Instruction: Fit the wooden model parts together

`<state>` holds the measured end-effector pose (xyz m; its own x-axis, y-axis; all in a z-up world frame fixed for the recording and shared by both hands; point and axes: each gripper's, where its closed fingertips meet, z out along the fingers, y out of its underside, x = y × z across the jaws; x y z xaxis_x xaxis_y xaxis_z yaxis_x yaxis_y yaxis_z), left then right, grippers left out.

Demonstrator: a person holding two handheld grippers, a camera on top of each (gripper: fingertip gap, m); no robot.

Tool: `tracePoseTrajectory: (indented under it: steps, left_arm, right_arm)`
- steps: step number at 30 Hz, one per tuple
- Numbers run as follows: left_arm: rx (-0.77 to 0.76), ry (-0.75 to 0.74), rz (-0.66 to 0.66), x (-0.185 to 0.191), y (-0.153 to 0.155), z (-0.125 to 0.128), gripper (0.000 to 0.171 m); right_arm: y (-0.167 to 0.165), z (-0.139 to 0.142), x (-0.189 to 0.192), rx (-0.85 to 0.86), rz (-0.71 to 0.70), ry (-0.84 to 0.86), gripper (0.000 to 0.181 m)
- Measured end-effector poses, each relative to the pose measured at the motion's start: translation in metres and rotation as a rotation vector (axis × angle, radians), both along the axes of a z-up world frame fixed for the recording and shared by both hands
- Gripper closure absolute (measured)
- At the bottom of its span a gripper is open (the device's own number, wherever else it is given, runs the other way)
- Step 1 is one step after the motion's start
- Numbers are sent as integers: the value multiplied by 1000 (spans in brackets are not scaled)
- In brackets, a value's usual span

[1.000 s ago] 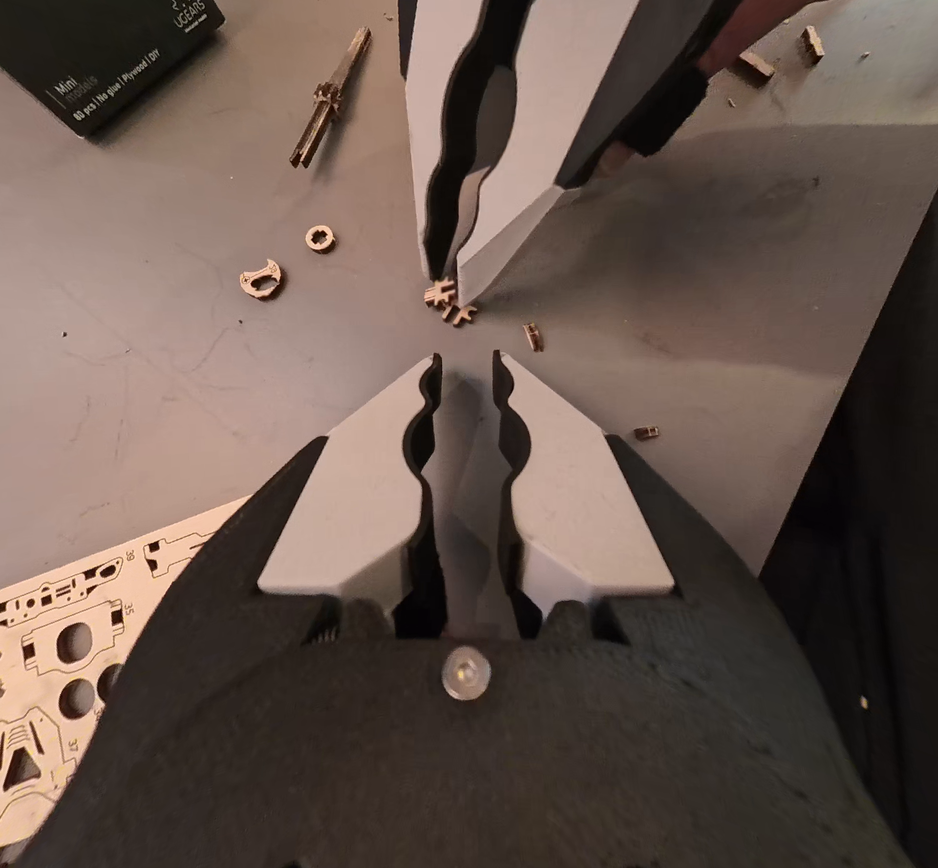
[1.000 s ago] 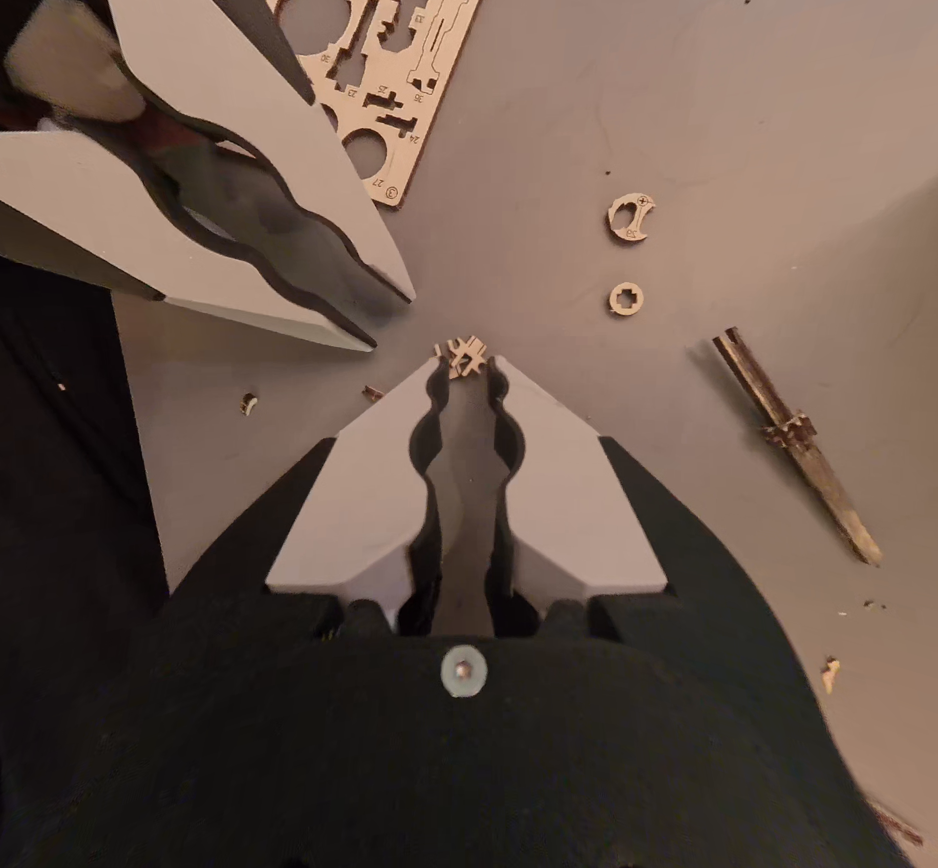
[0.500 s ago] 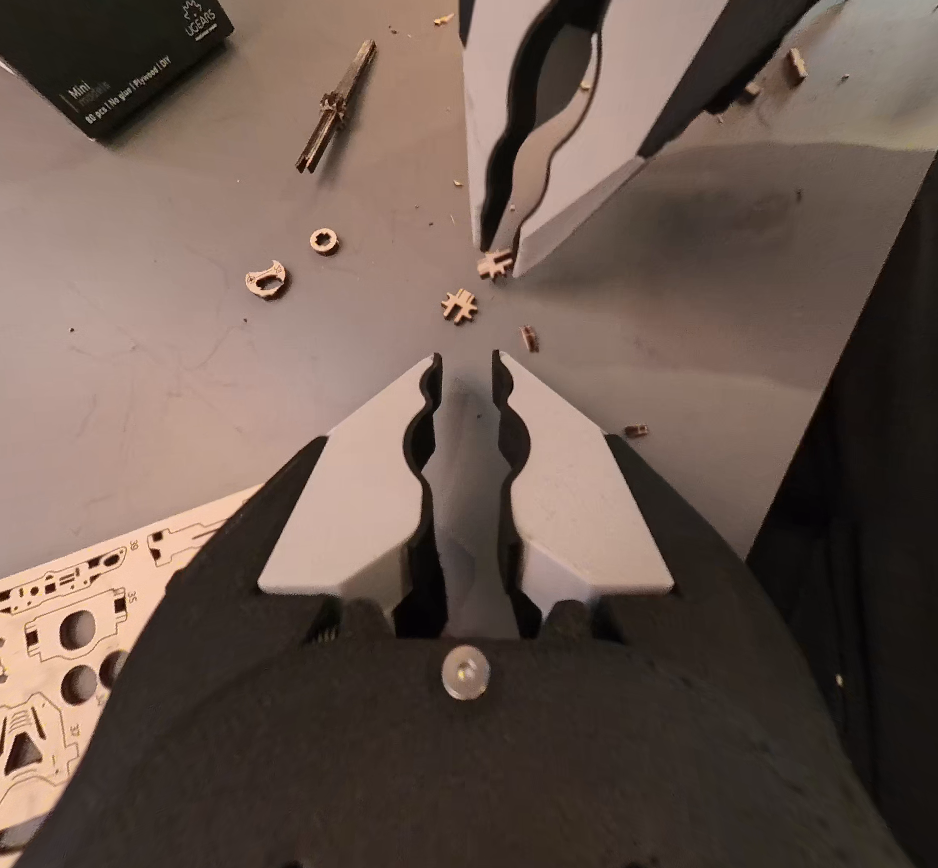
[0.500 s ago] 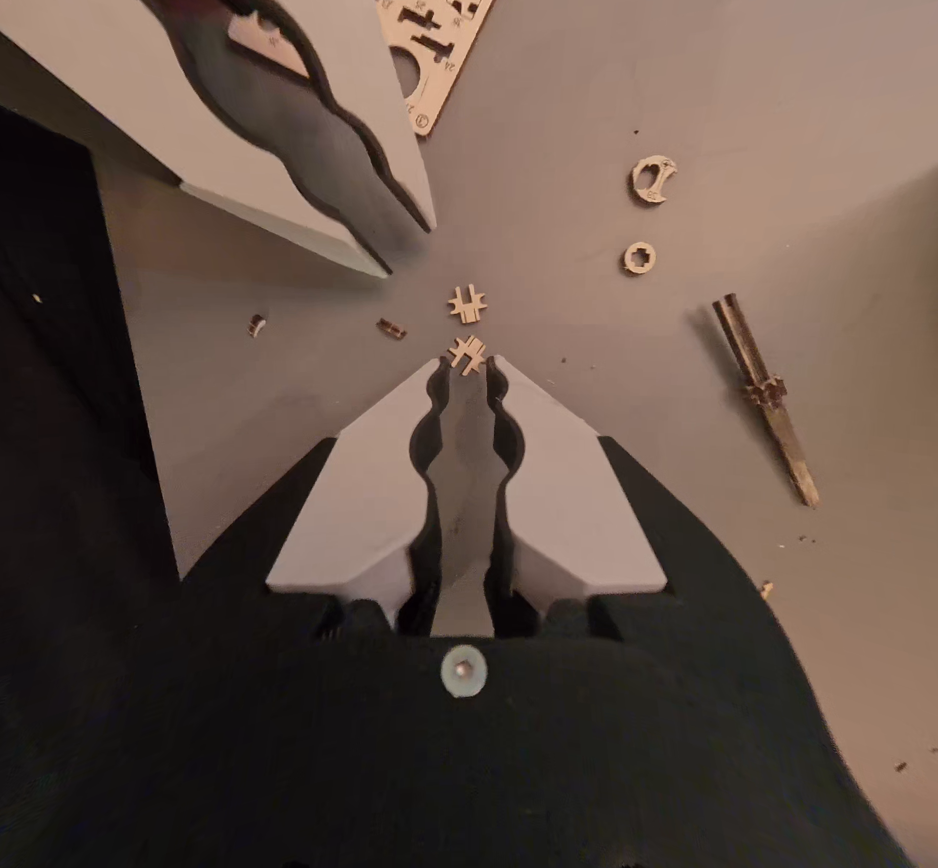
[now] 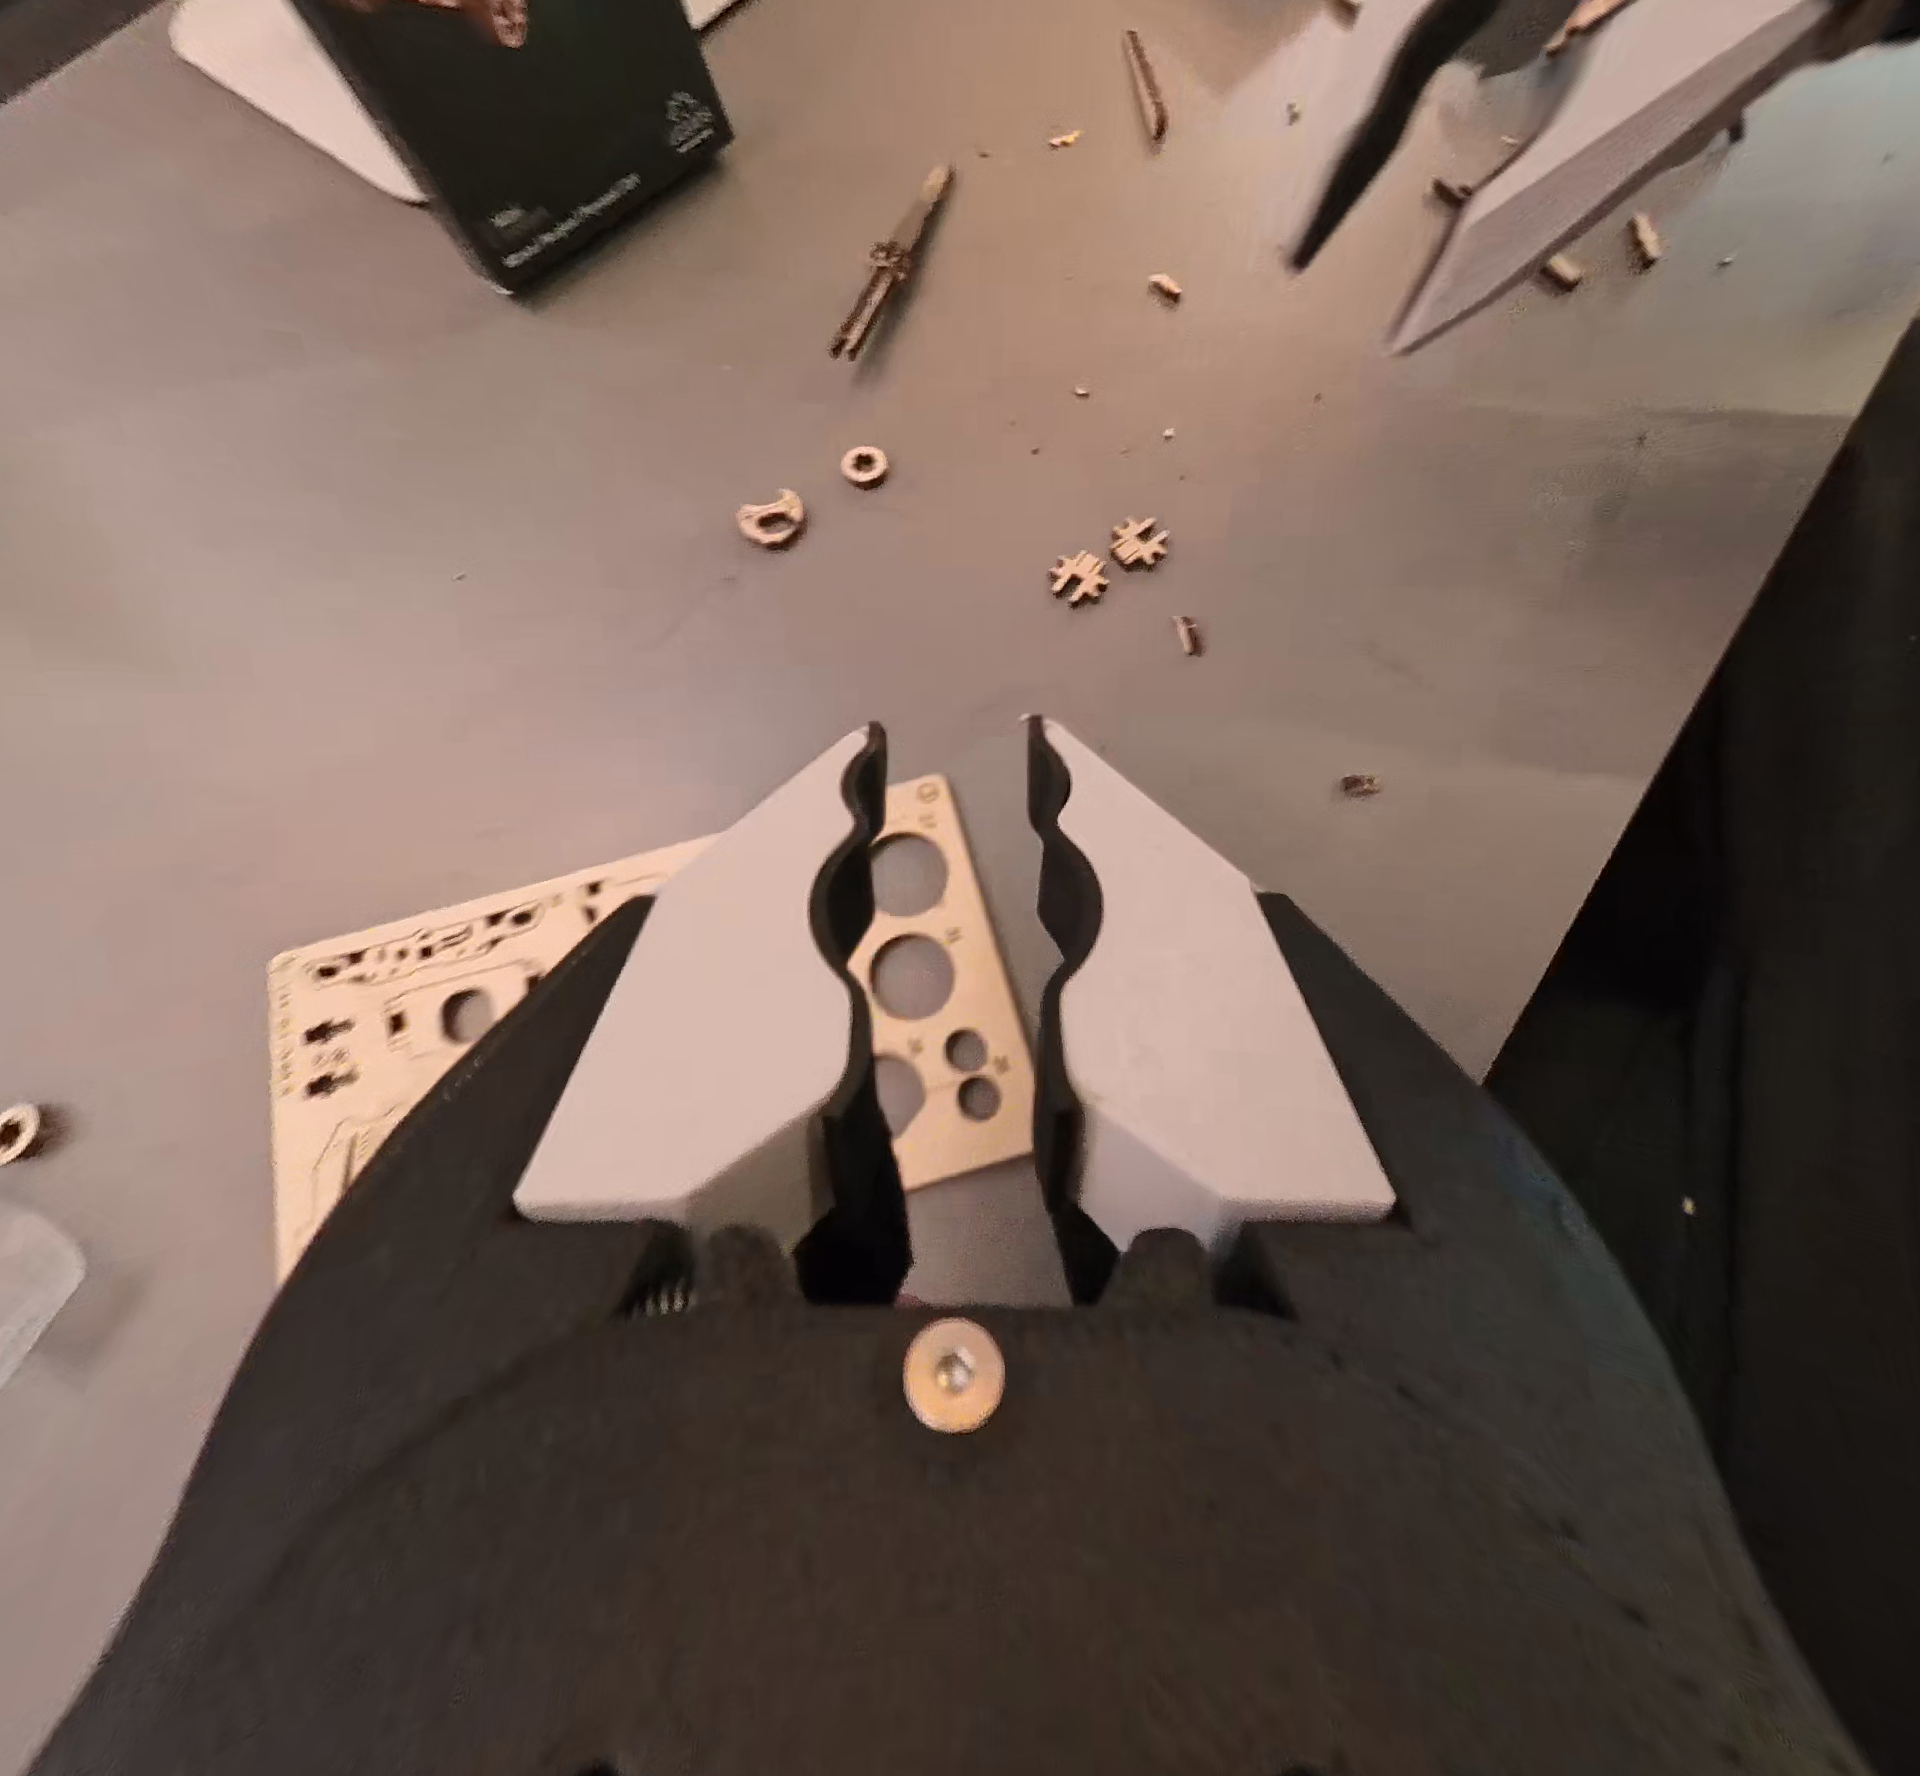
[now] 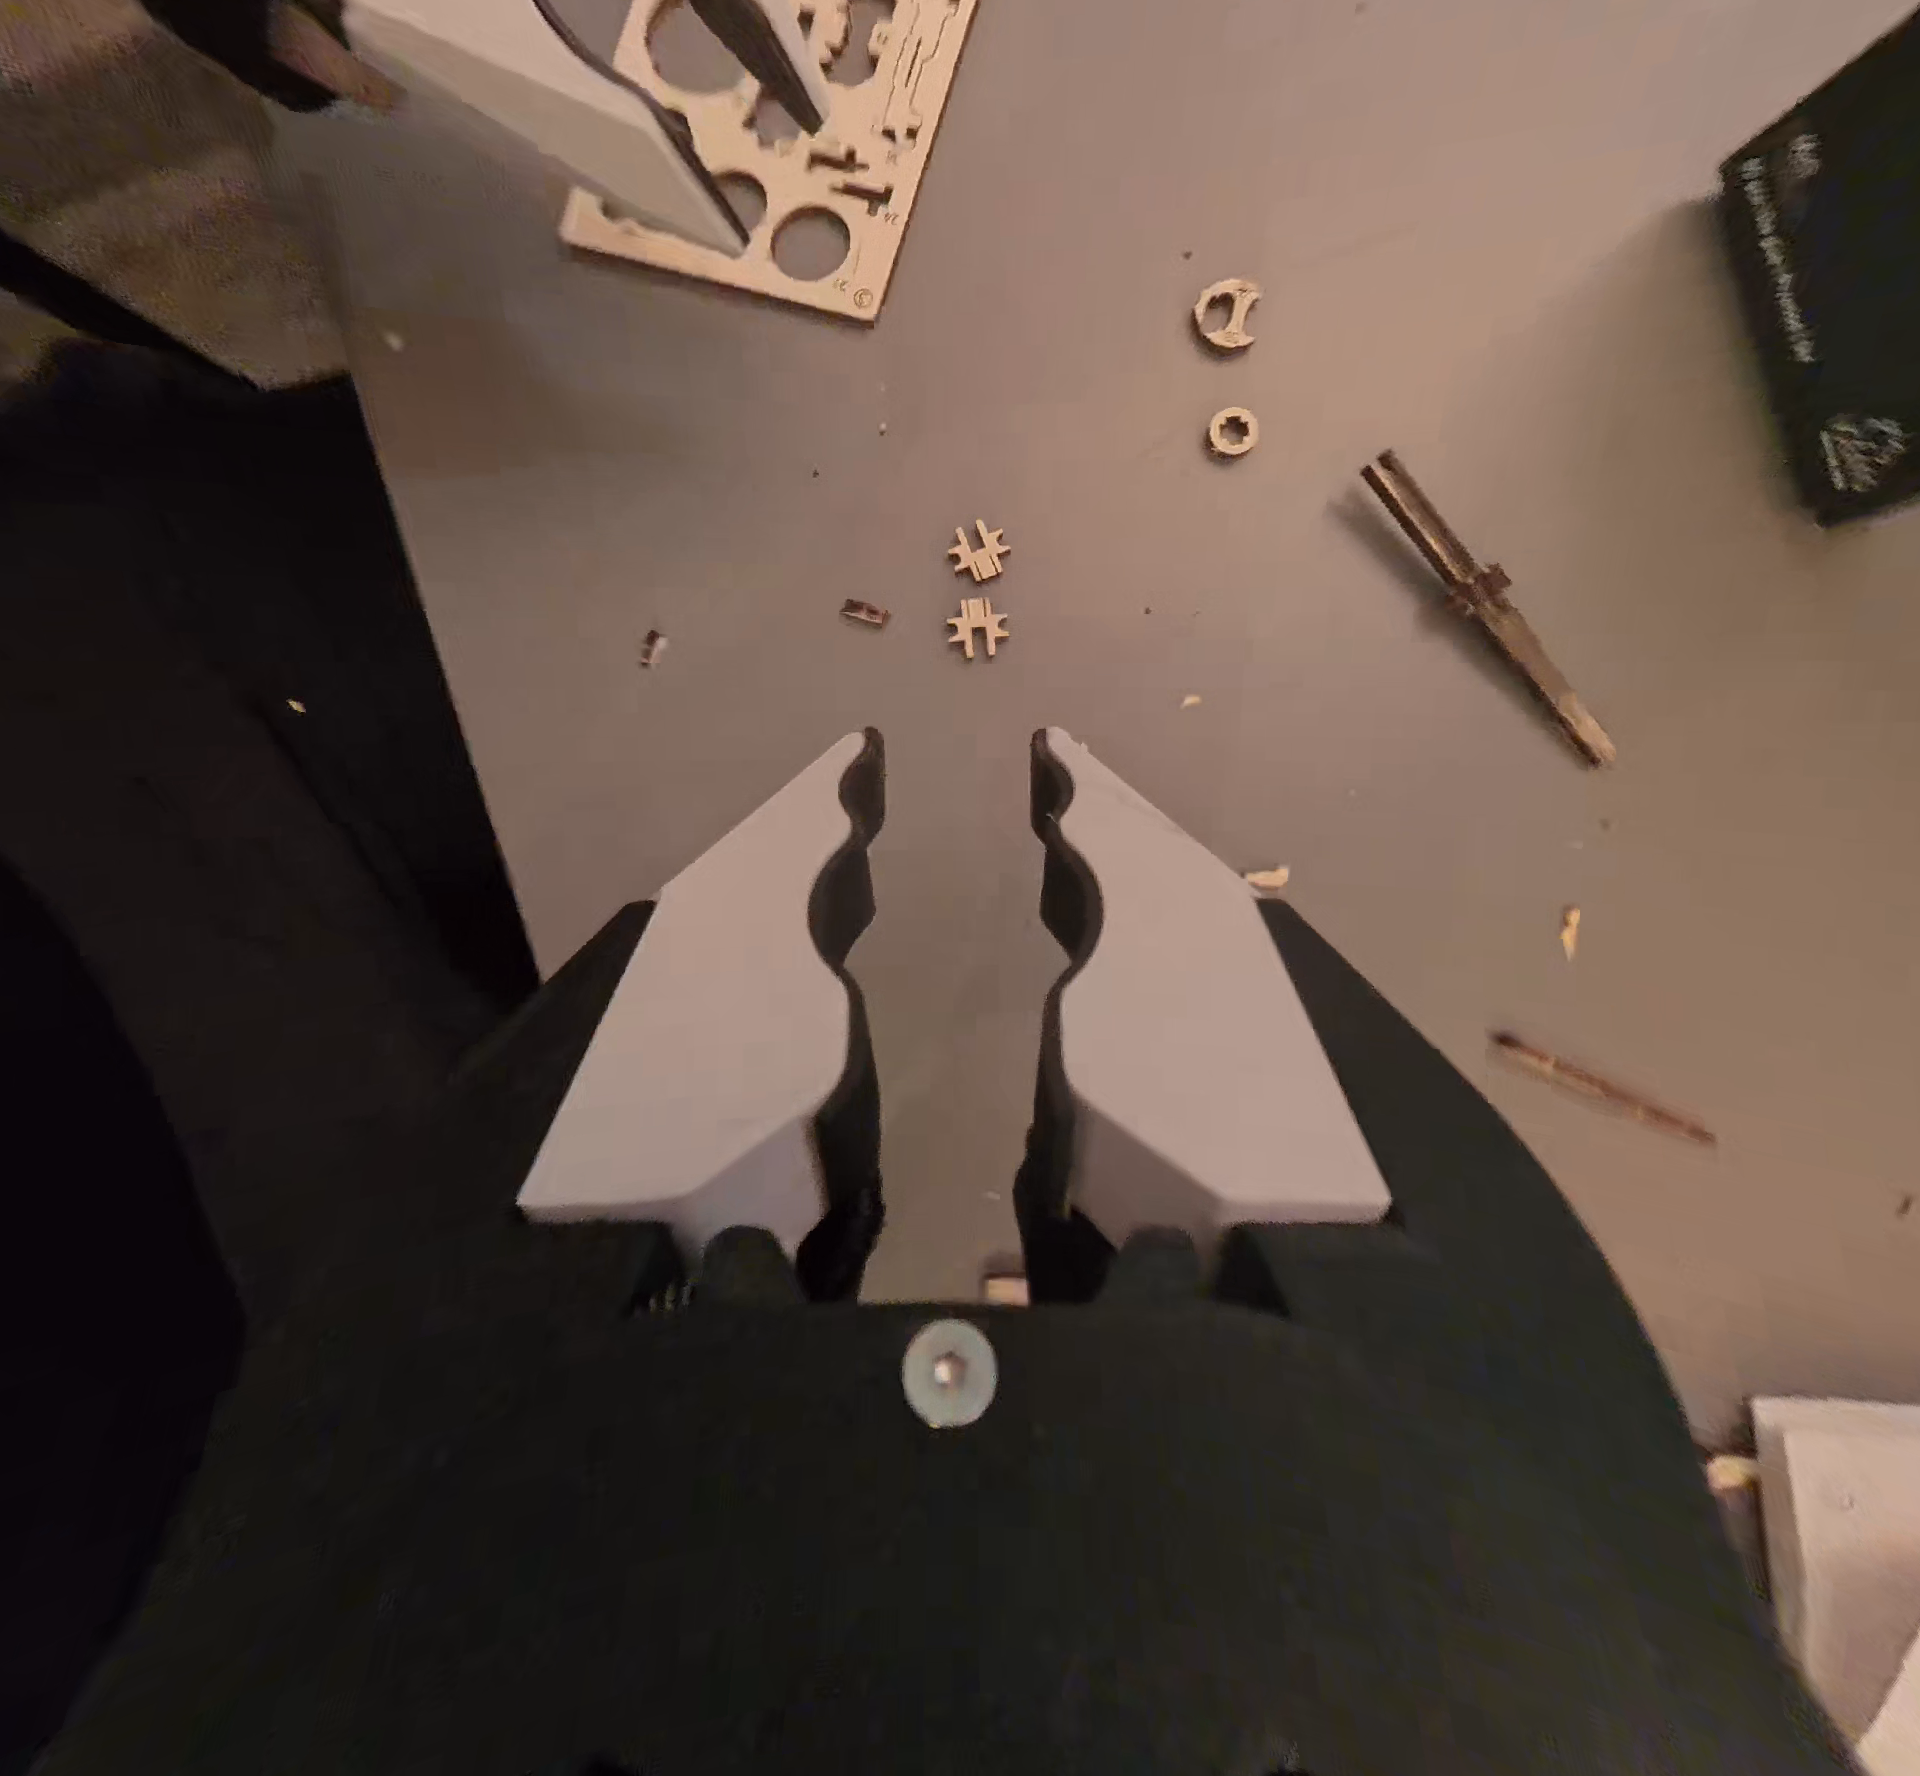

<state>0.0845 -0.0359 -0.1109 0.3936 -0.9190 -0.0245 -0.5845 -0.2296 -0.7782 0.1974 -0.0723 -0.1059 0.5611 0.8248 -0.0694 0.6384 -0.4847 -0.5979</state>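
Observation:
Two small hash-shaped wooden parts (image 6: 978, 550) (image 6: 977, 628) lie side by side on the grey table, apart from each other; they also show in the left wrist view (image 5: 1077, 576) (image 5: 1140, 542). My right gripper (image 6: 956, 739) is open and empty, just short of them. It shows blurred at the upper right of the left wrist view (image 5: 1351, 303). My left gripper (image 5: 951, 729) is open and empty above the plywood parts sheet (image 5: 935, 999). It also shows in the right wrist view (image 6: 774, 183), over the sheet (image 6: 831, 272).
A wooden ring (image 6: 1233, 431), a crescent part (image 6: 1226, 313) and an axle rod with a gear (image 6: 1486, 604) lie right of the hash parts. A black box (image 5: 499, 43) stands farther off. Small offcuts (image 6: 863, 613) and a thin stick (image 6: 1600, 1087) lie scattered. The table edge (image 6: 436, 583) is close. The grippers' ends are close to 12 centimeters from one another.
The right gripper let go of the hash part it pinched, opened and drew back. The left gripper opened wider and pulled back over the parts sheet. Both hash parts now lie loose.

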Motion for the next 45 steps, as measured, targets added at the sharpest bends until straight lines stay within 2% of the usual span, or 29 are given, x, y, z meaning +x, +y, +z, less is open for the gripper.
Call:
tracePoseTrajectory:
  steps: [3,6,9,13,16,20,25,29,33,35,45]
  left_arm:
    - [3,-2,49,-21,7,4,146]
    - [27,-11,85,-38,12,10,156]
    - [29,10,141,-58,19,7,155]
    - [-22,77,252,-94,29,-16,151]
    - [-69,58,378,-122,39,-29,151]
    - [-112,23,499,-148,45,-36,147]
    - [-115,-17,534,-143,52,-31,140]
    - [-148,-16,534,-138,51,-39,131]
    - [-157,-102,581,-145,57,-37,122]
    - [-186,-145,594,-146,58,-39,123]
    - [-238,-162,628,-149,62,-43,121]
  right_arm:
    - [-17,19,5,16,-30,100,158]
    - [-40,23,9,18,-3,120,181]
    - [-54,22,16,48,-1,93,181]
    - [-71,18,18,49,12,68,181]
    - [-78,11,25,75,26,-2,181]
    - [-90,7,25,65,35,0,181]
    - [-104,7,19,66,64,-8,181]
    - [-113,11,7,96,92,-14,181]
    - [-123,13,-11,111,135,-8,179]
    - [-128,13,-17,116,157,-16,178]
    - [-140,12,-45,124,206,26,180]
